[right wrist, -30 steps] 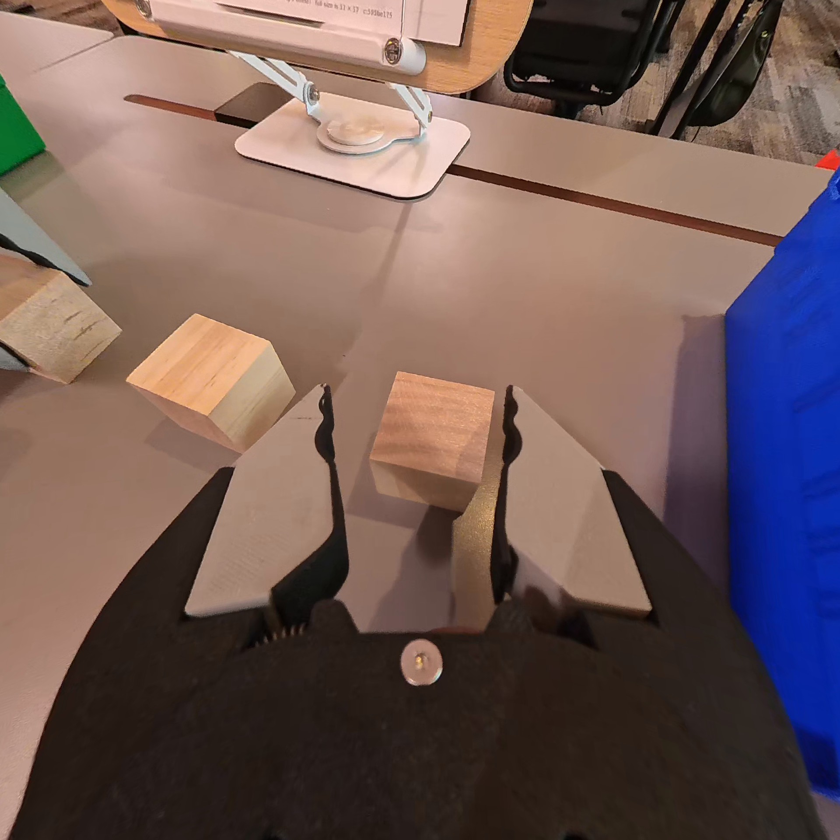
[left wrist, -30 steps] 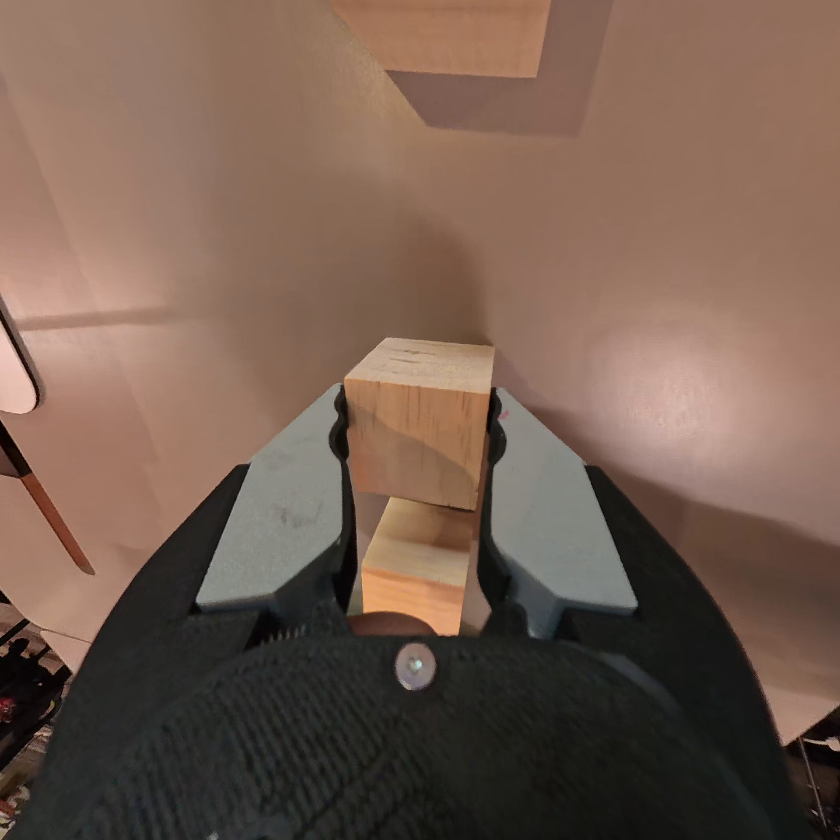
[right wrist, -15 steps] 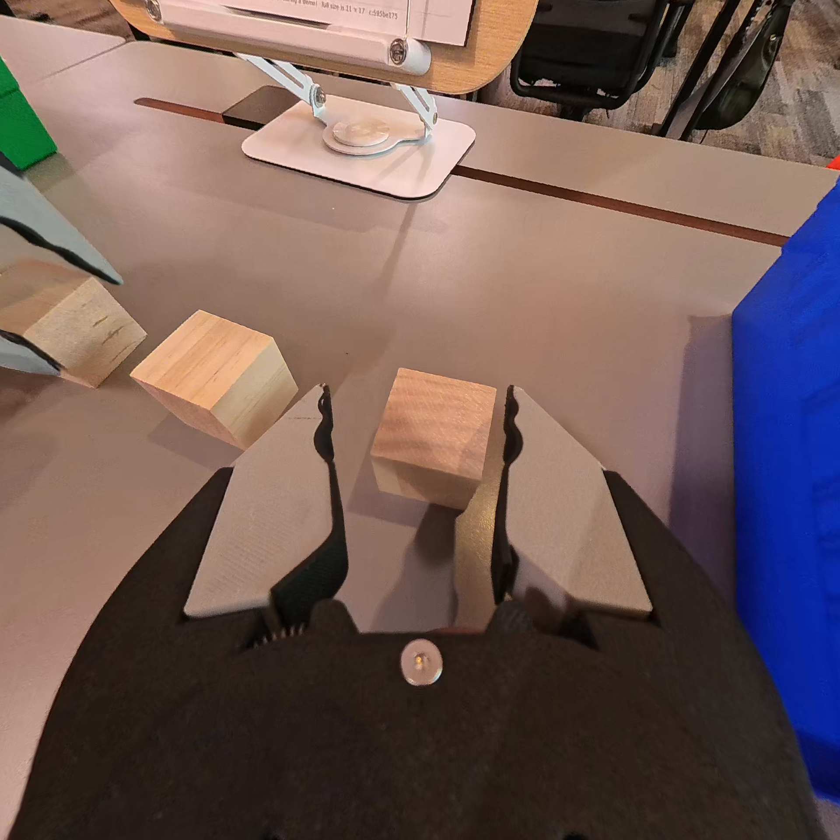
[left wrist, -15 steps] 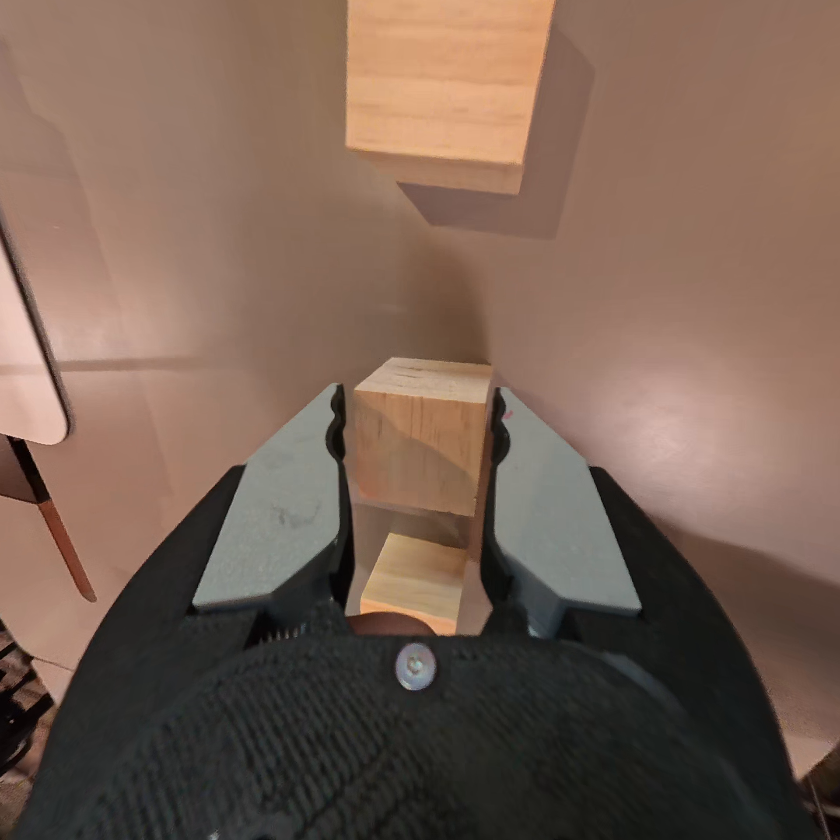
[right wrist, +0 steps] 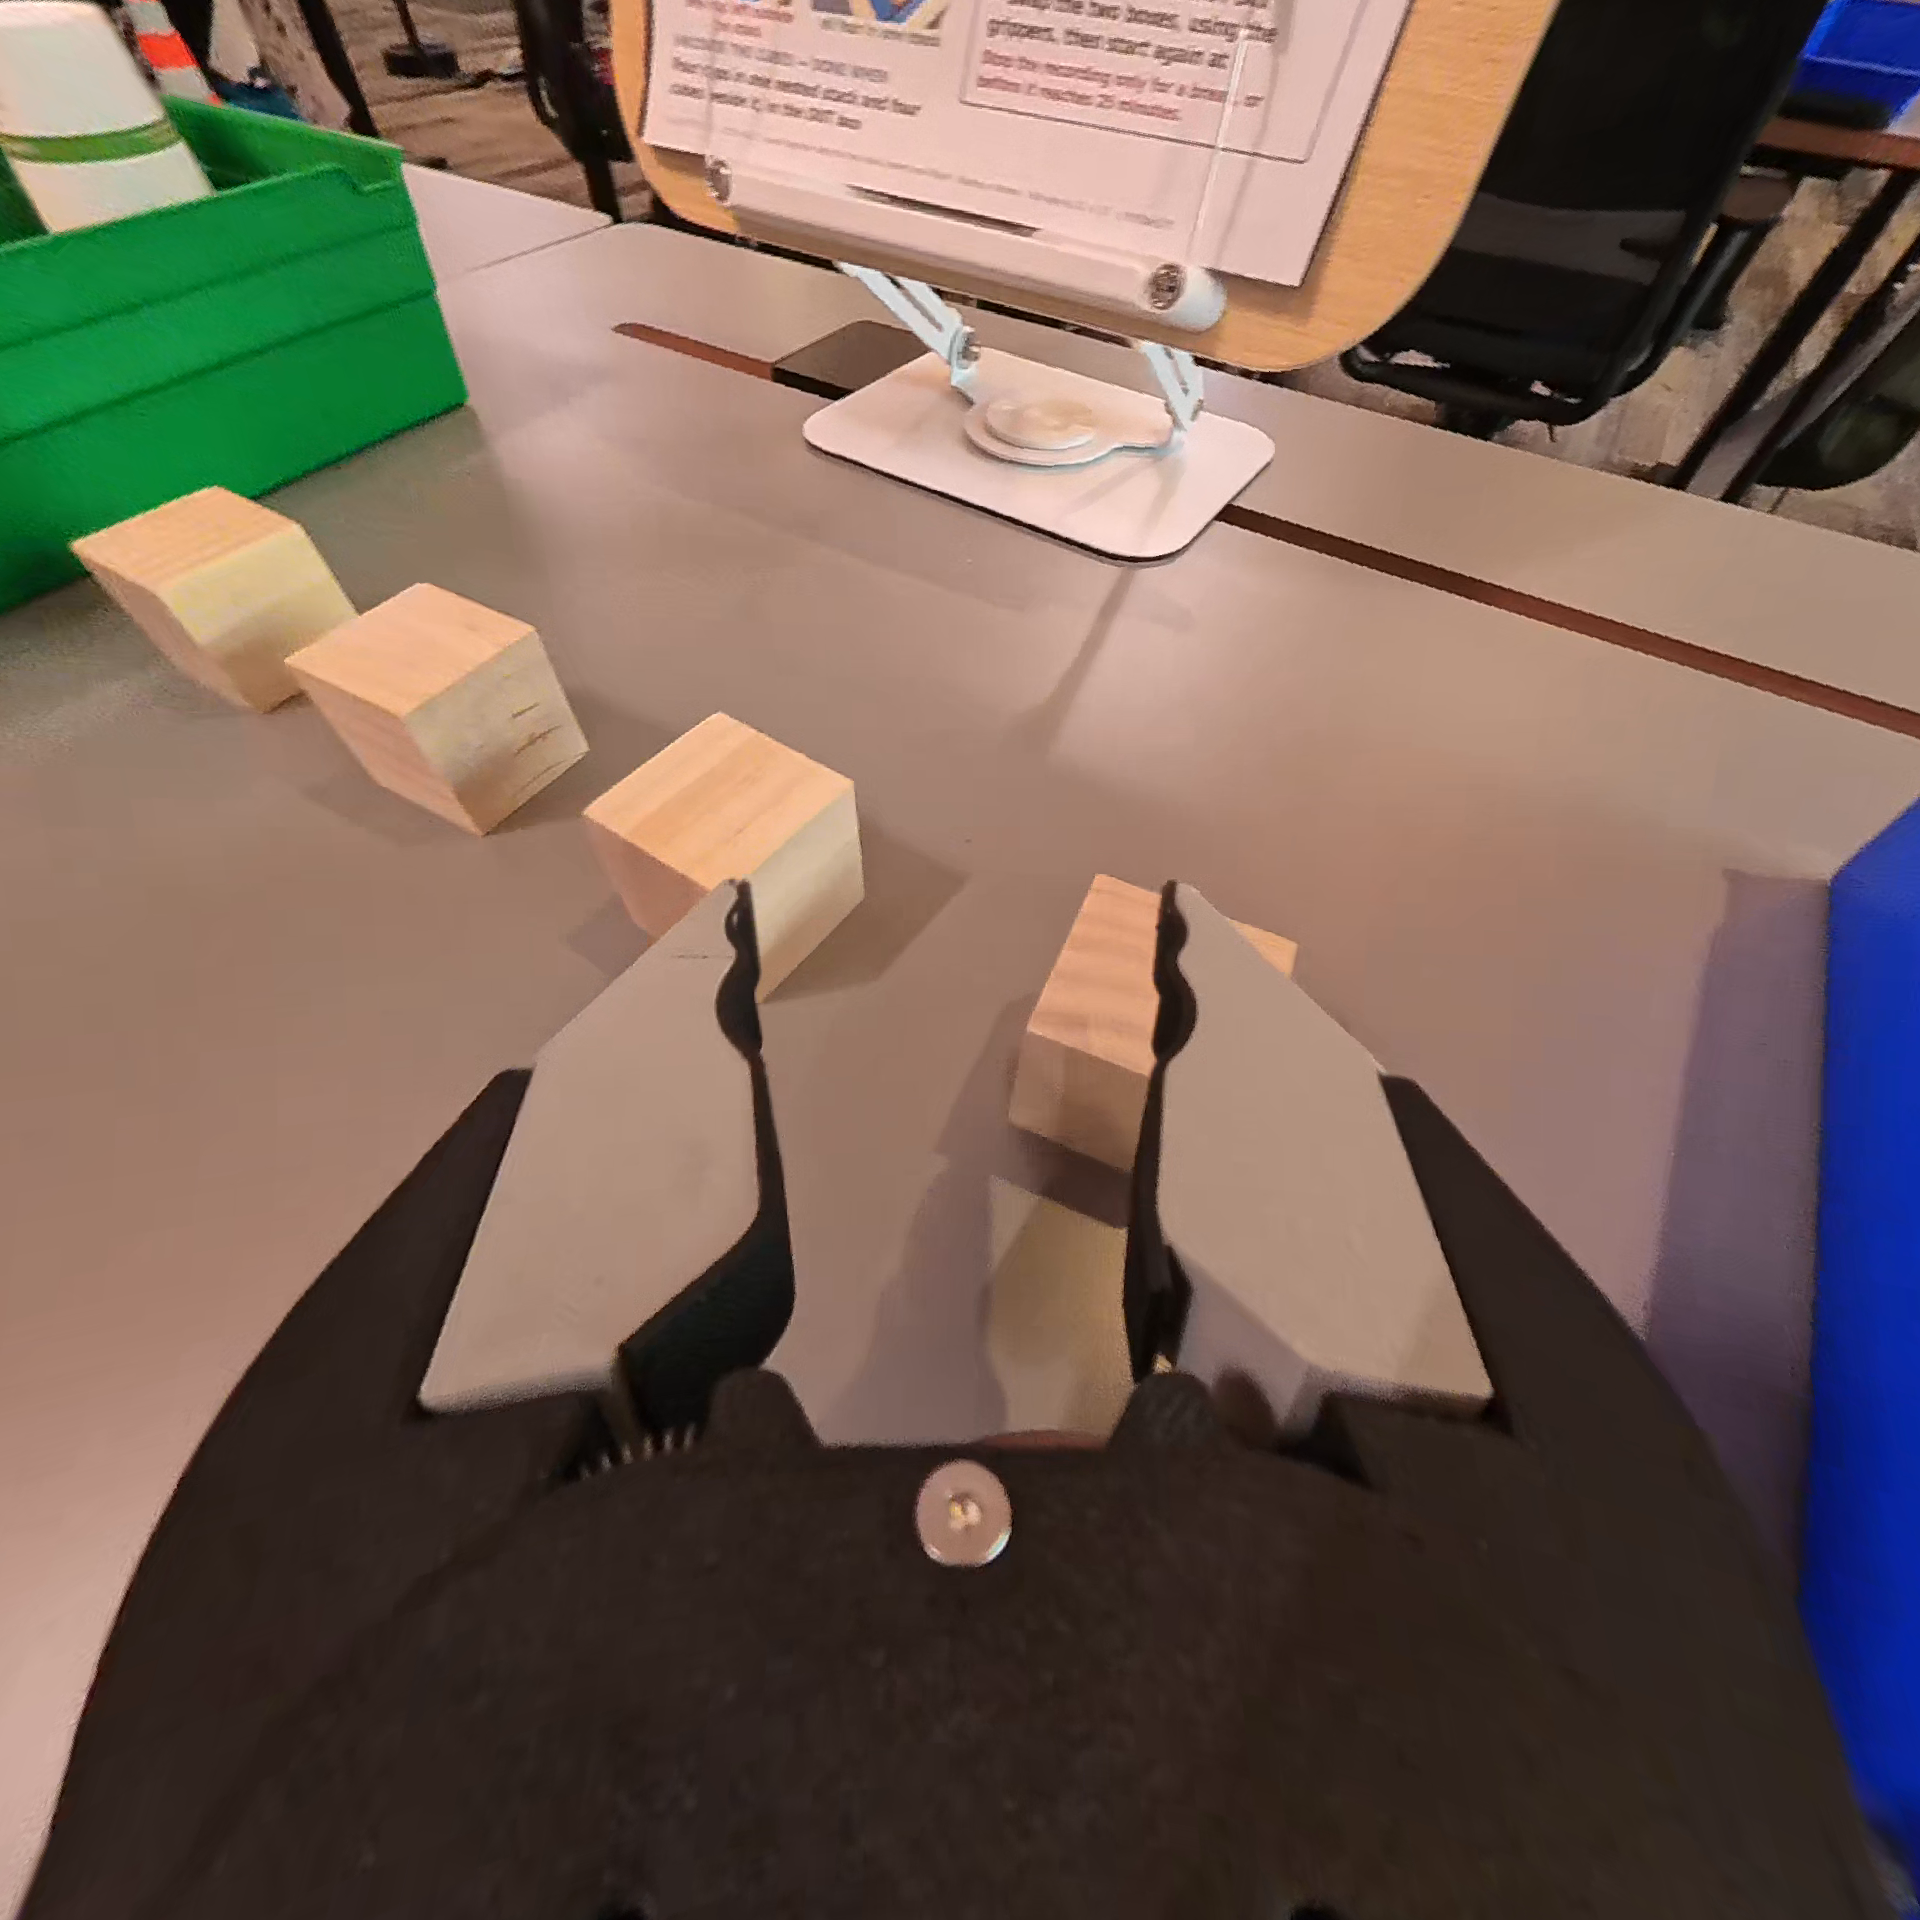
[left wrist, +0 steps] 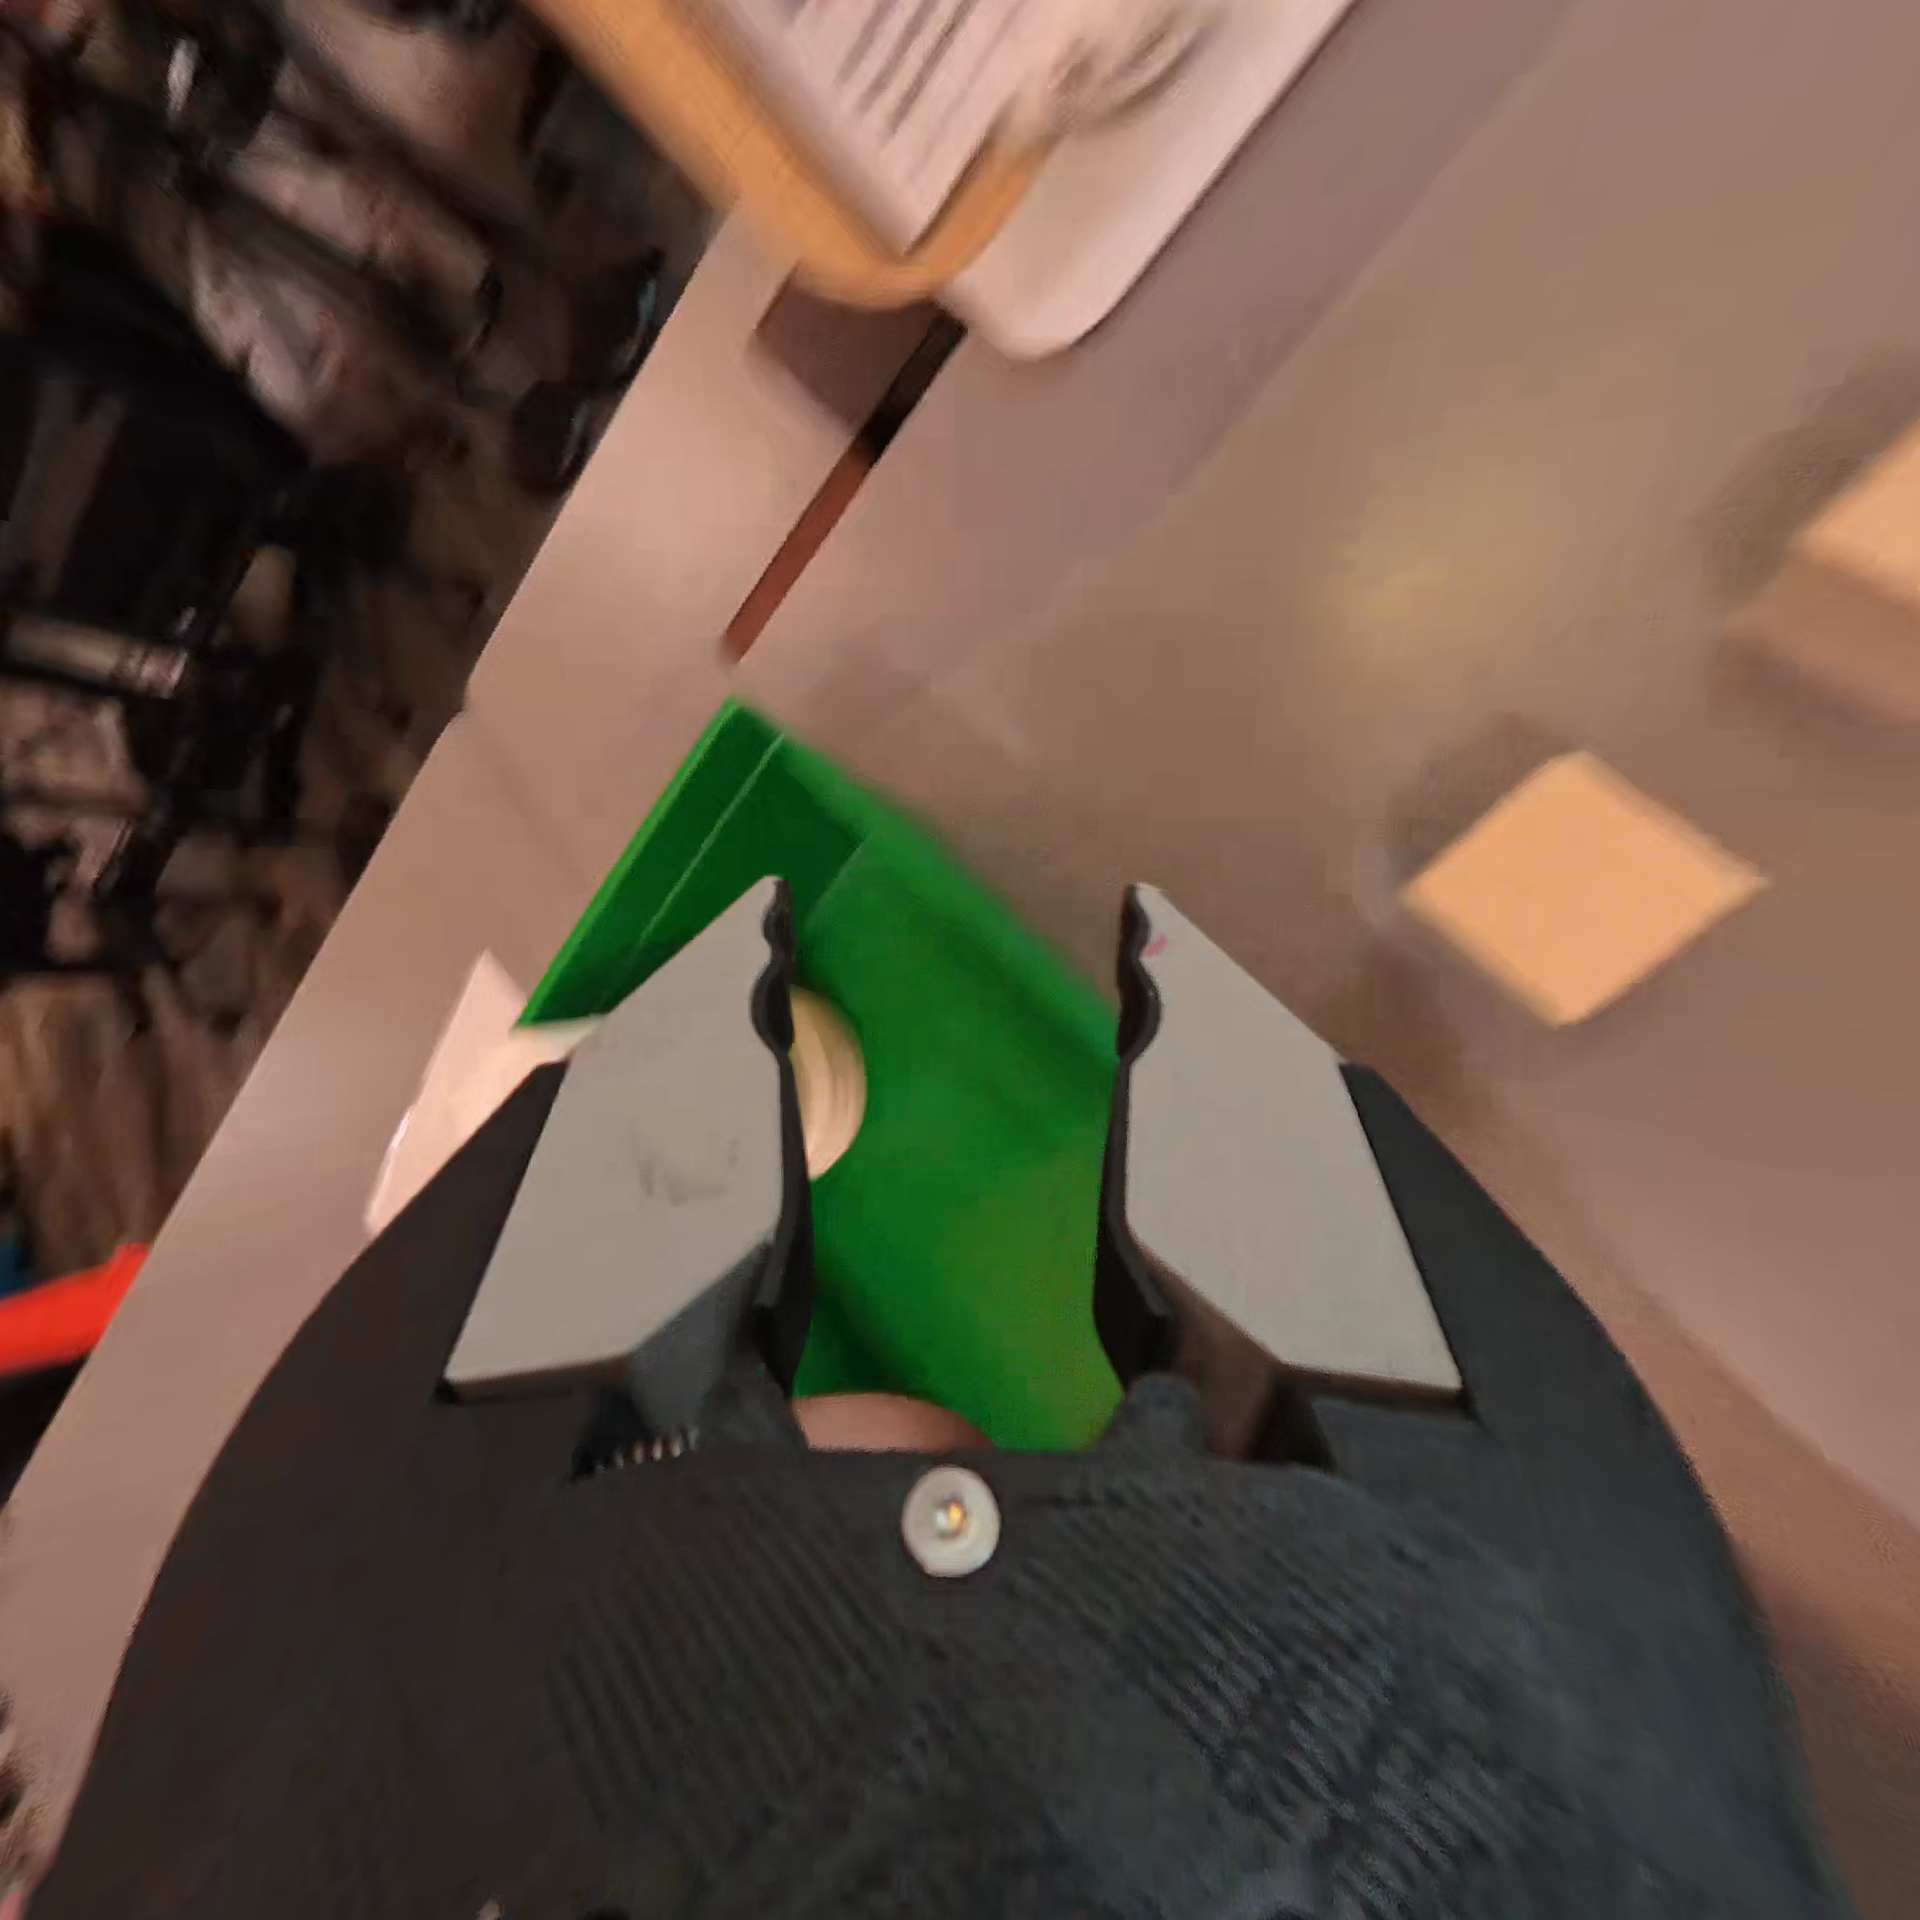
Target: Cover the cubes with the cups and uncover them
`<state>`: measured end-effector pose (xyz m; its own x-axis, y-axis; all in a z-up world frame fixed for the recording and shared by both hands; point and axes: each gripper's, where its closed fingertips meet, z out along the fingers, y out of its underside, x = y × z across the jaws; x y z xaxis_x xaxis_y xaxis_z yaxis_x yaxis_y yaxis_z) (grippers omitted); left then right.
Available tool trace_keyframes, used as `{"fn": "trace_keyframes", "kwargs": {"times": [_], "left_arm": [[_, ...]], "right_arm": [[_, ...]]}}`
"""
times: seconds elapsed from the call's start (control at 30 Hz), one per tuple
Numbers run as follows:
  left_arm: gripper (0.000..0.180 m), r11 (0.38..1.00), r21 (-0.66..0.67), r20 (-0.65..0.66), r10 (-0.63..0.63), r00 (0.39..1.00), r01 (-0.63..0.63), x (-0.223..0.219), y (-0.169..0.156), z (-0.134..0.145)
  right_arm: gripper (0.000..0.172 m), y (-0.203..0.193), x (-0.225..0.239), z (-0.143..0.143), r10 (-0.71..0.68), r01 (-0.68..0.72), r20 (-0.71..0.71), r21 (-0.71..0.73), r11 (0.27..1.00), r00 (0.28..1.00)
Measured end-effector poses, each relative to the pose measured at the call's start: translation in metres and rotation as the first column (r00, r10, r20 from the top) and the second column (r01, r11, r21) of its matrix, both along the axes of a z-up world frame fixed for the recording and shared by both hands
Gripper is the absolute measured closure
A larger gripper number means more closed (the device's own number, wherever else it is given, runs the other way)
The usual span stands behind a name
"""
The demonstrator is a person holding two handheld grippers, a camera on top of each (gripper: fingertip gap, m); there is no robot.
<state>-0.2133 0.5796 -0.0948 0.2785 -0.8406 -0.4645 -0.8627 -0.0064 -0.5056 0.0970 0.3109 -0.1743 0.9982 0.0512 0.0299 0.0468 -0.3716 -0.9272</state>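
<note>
Several pale wooden cubes stand in a row on the grey table (right wrist: pixel 1351 779) in the right wrist view: one far left (right wrist: pixel 208 582), one beside it (right wrist: pixel 436 696), one nearer (right wrist: pixel 727 821), and one (right wrist: pixel 1091 1018) partly behind my right finger. My right gripper (right wrist: pixel 954 904) is open above the table and holds nothing. My left gripper (left wrist: pixel 954 899) is open and empty over a green bin (left wrist: pixel 935 1039); this view is blurred. A pale round shape (left wrist: pixel 831 1081) lies in the bin by my left finger. A white cup (right wrist: pixel 94 114) stands in the green bin (right wrist: pixel 208 343).
A blue bin (right wrist: pixel 1870 1247) stands close on the right. A document stand (right wrist: pixel 1039 447) with a white base sits at the back centre. Two cubes (left wrist: pixel 1579 883) (left wrist: pixel 1870 561) show blurred on the right of the left wrist view. The table edge (left wrist: pixel 312 1039) runs left of the green bin.
My left gripper let go of its cube, which now stands in the row, and swung left over the green bin. My right gripper opened wider and drew back and left from its cube.
</note>
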Motion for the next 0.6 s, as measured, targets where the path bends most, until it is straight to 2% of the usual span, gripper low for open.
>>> {"fn": "trace_keyframes", "kwargs": {"times": [0.03,0.13,0.3,0.33,0.4,0.6], "left_arm": [[0.119,0.998,0.018,-0.022,0.068,0.997,-0.068,-0.020,0.023,0.000],[0.124,0.973,0.034,-0.077,0.231,0.970,-0.229,-0.071,0.078,-0.011],[0.131,0.954,0.043,-0.199,0.301,0.933,-0.298,-0.111,0.128,-0.035],[0.135,0.954,0.038,-0.205,0.300,0.932,-0.298,-0.111,0.133,-0.037],[0.168,0.963,-0.010,-0.233,0.259,0.937,-0.269,-0.107,0.132,-0.044],[0.177,0.963,-0.085,-0.285,0.221,0.933,-0.254,-0.099,0.117,-0.042]], "right_arm": [[0.097,0.000,-0.002,-0.001,0.010,-0.010,0.011,-0.002,1.000,1.000],[0.097,0.000,-0.007,-0.001,0.028,-0.028,0.027,-0.004,1.000,0.999],[0.097,0.001,-0.013,-0.005,0.053,-0.052,0.027,-0.017,0.998,0.998],[0.097,0.001,-0.013,-0.005,0.054,-0.054,0.025,-0.019,0.998,0.998],[0.097,0.001,-0.013,-0.006,0.058,-0.058,0.019,-0.021,0.998,0.998],[0.098,0.001,-0.017,-0.005,0.074,-0.074,0.021,-0.021,0.997,0.997]]}}
